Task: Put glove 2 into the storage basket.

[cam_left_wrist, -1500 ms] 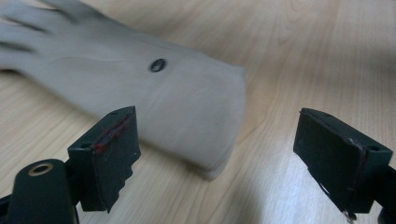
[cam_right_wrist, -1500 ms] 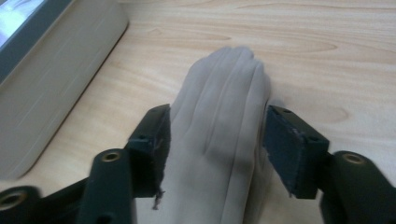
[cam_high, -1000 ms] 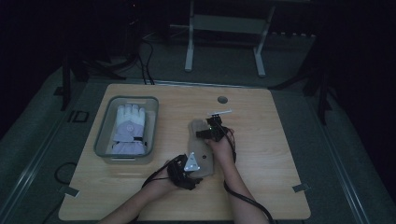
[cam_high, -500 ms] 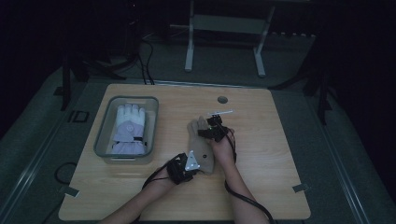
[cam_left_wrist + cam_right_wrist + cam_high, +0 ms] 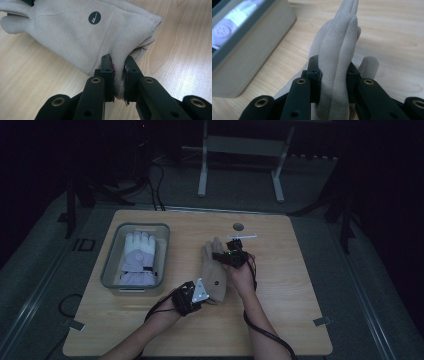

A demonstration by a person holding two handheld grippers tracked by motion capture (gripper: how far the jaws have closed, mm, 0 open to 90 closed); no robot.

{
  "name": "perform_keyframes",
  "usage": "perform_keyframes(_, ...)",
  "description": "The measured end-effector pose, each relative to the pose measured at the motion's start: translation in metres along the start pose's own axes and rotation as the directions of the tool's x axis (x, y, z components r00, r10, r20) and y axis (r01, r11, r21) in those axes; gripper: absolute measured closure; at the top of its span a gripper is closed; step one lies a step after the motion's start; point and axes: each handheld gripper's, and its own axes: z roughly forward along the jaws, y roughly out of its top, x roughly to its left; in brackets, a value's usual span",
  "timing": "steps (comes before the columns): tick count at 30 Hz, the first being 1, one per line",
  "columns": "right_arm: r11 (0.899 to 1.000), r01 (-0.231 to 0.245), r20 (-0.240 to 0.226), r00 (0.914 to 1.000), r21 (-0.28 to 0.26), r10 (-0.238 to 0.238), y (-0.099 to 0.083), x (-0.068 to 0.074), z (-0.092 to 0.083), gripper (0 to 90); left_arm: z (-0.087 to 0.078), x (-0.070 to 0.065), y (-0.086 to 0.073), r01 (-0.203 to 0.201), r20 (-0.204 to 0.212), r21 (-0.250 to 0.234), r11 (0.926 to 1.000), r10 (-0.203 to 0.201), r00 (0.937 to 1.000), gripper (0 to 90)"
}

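Observation:
A beige suede glove [image 5: 214, 276] with a round dark logo lies lengthwise in the middle of the wooden table [image 5: 295, 295]. My left gripper [image 5: 202, 294] is shut on the glove's cuff edge; in the left gripper view its pads [image 5: 109, 72] pinch the cuff [image 5: 75, 32]. At the glove's far end, my right gripper [image 5: 219, 255] is shut on the glove's fingers. Its jaws have just been closing, and in the right gripper view the bunched fingers [image 5: 339, 45] stand squeezed between the pads [image 5: 315, 75].
A grey tray [image 5: 109, 270] to the left of the beige glove holds a white and lavender glove [image 5: 137, 257]; its wall [image 5: 249, 50] is close on the left in the right gripper view. A round hole [image 5: 238, 227] sits near the table's far edge.
Both grippers have closed onto the beige glove's two ends. Both hands have risen slightly, drawing the pinched ends up.

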Motion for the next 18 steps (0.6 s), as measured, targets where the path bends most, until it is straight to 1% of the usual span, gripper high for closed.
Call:
perform_keyframes(1, 1.0, 0.007, -0.004, 1.0, -0.007, -0.007, 0.003, 0.003, -0.002, 73.2, -0.004, 0.002, 0.001, 0.001, -0.006, -0.002, 1.0, -0.001, 1.0, 81.6)
perform_keyframes(3, 1.0, 0.021, -0.006, 0.9998, -0.019, -0.021, 0.011, 0.01, -0.005, 73.2, -0.011, 0.005, 0.004, -0.01, -0.019, 0.0, 0.9999, 0.01, 0.9998, 81.6)
perform_keyframes(7, 0.998, 0.048, -0.018, 0.9986, -0.036, -0.049, 0.026, 0.022, -0.007, 73.1, -0.024, 0.014, 0.005, -0.014, -0.047, 0.002, 0.9999, 0.014, 0.9988, 81.6)
perform_keyframes(10, 0.997, 0.065, -0.027, 0.9974, -0.044, -0.066, 0.036, 0.031, -0.006, 73.1, -0.033, 0.021, 0.003, -0.006, -0.061, 0.007, 1.0, 0.007, 0.9981, 81.6)
perform_keyframes(12, 0.997, 0.067, -0.038, 0.9969, -0.046, -0.068, 0.043, 0.037, -0.004, 73.1, -0.039, 0.025, 0.002, -0.002, -0.071, 0.006, 1.0, 0.002, 0.9975, 81.6)
perform_keyframes(14, 0.996, 0.077, -0.042, 0.996, -0.047, -0.079, 0.049, 0.044, -0.002, 73.1, -0.045, 0.029, 0.0, -0.003, -0.089, 0.006, 1.0, 0.004, 0.9961, 81.6)
perform_keyframes(17, 0.994, 0.094, -0.048, 0.9942, -0.052, -0.097, 0.058, 0.055, 0.002, 73.1, -0.054, 0.036, -0.004, 0.003, -0.107, 0.013, 0.9999, -0.002, 0.9942, 81.7)
perform_keyframes(18, 0.994, 0.1, -0.047, 0.9937, -0.051, -0.102, 0.061, 0.058, 0.003, 73.1, -0.057, 0.038, -0.006, 0.011, -0.111, 0.011, 0.9999, -0.009, 0.9937, 81.6)
